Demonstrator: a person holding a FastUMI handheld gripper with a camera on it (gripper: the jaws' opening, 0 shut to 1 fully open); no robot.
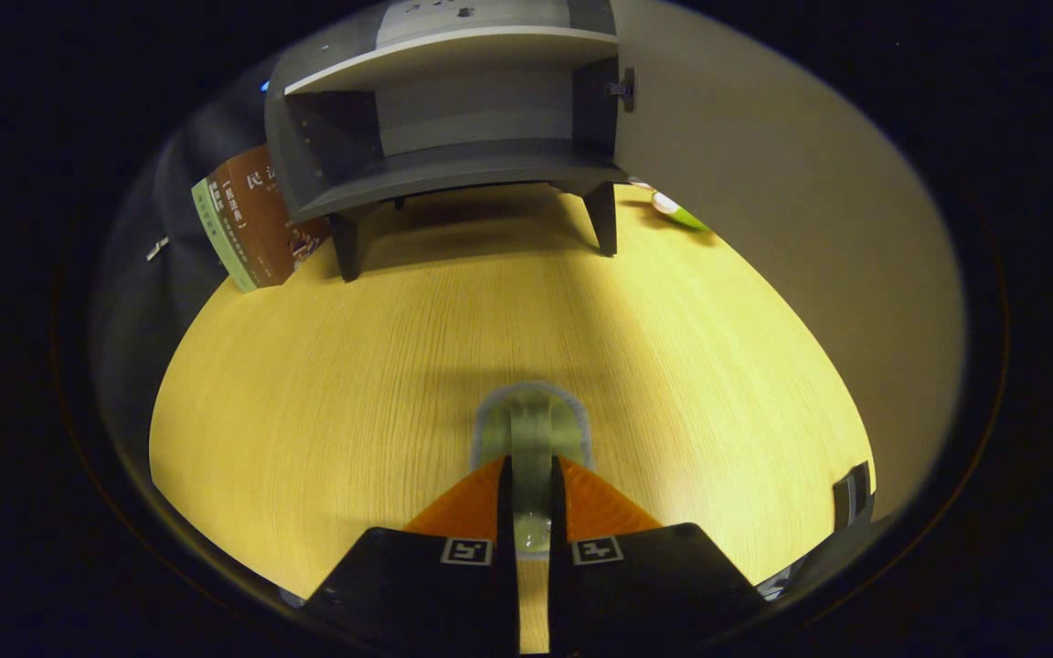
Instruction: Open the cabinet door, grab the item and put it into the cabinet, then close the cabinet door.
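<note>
Gripping a grey-green item (532,437) low in the frame, your gripper (532,475) has both orange fingers (462,503) pressed on it above the wooden table (325,384). At the frame's top stands the cabinet (453,174), its door (764,228) swung open.

My wooden tabletop (325,384) carries a grey open cabinet (453,174) at upper centre, books (252,224) leaning at upper left, and a grey-green item (531,429) pinched between my gripper (531,475) fingers.
</note>
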